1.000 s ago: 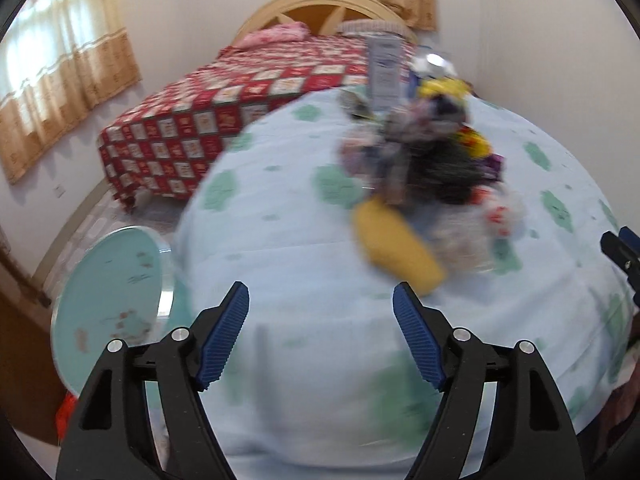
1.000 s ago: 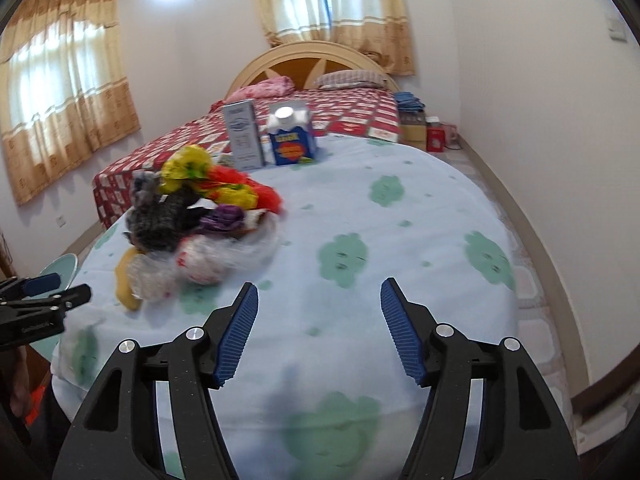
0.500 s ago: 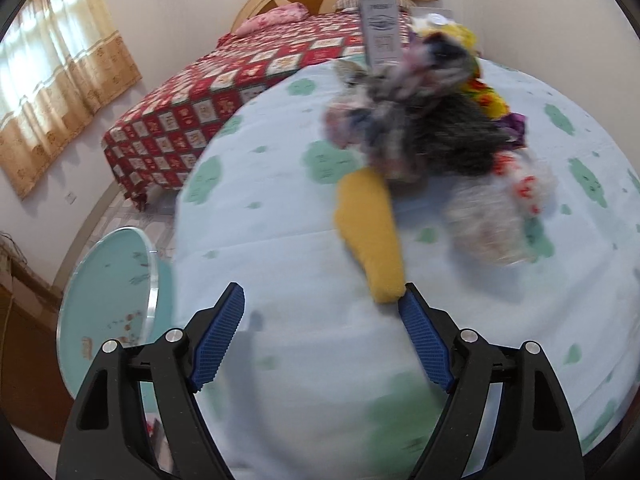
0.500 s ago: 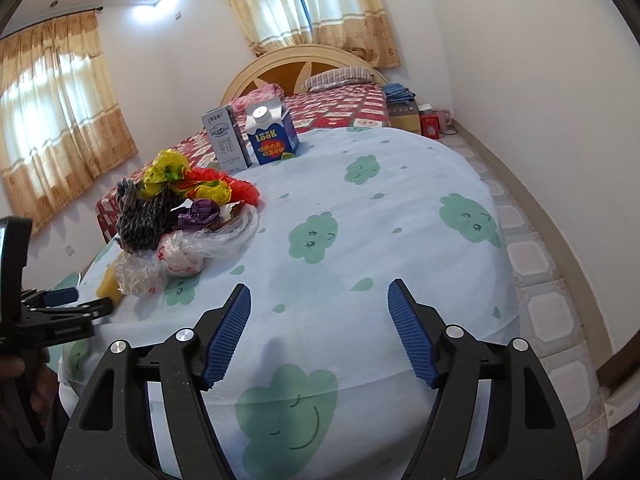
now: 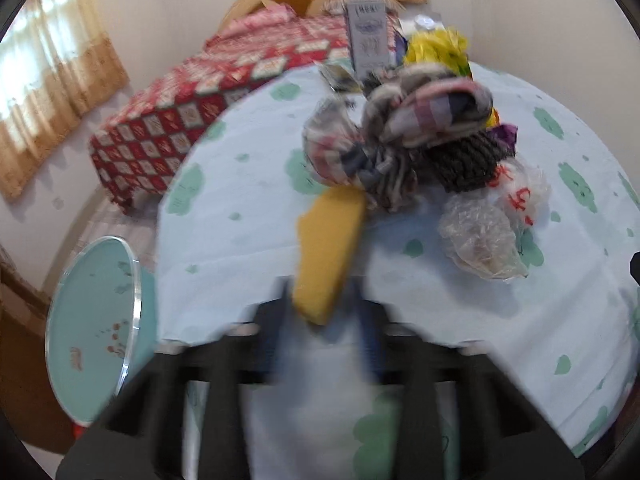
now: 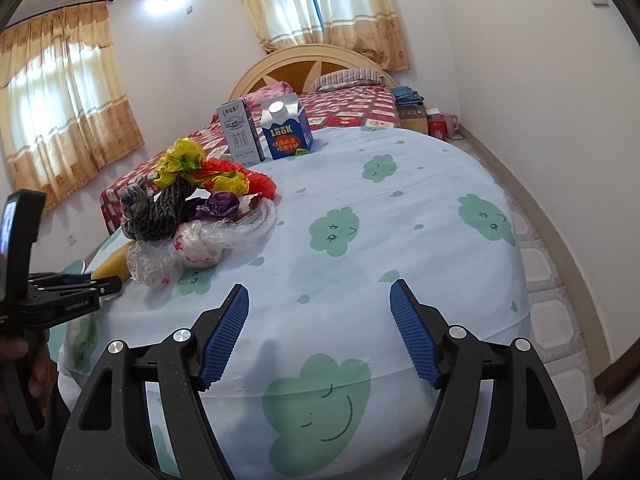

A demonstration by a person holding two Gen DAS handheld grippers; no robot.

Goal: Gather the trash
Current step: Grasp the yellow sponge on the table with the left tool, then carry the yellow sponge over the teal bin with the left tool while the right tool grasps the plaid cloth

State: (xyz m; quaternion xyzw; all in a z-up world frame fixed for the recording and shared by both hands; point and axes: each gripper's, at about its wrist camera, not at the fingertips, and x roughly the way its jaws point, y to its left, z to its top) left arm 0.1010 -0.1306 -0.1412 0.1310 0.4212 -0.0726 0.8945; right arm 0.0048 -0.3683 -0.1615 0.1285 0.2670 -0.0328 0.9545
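Looks like the first grab: left gripper (image 5: 322, 304), blurry, pinches the near end of the yellow sponge (image 5: 328, 252). Right gripper (image 6: 320, 336) is spread, holding nothing. Next, lift it toward the bin (image 5: 94, 320).

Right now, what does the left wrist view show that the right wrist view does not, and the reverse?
Only the left wrist view shows the left gripper head-on, blurred, its fingers either side of the near end of the yellow sponge, and the full round teal bin below the table edge.

Only the right wrist view shows the right gripper wide open and holding nothing over bare tablecloth, and the whole blue LOOK carton.

Both show the trash pile, the grey milk carton and the bed.
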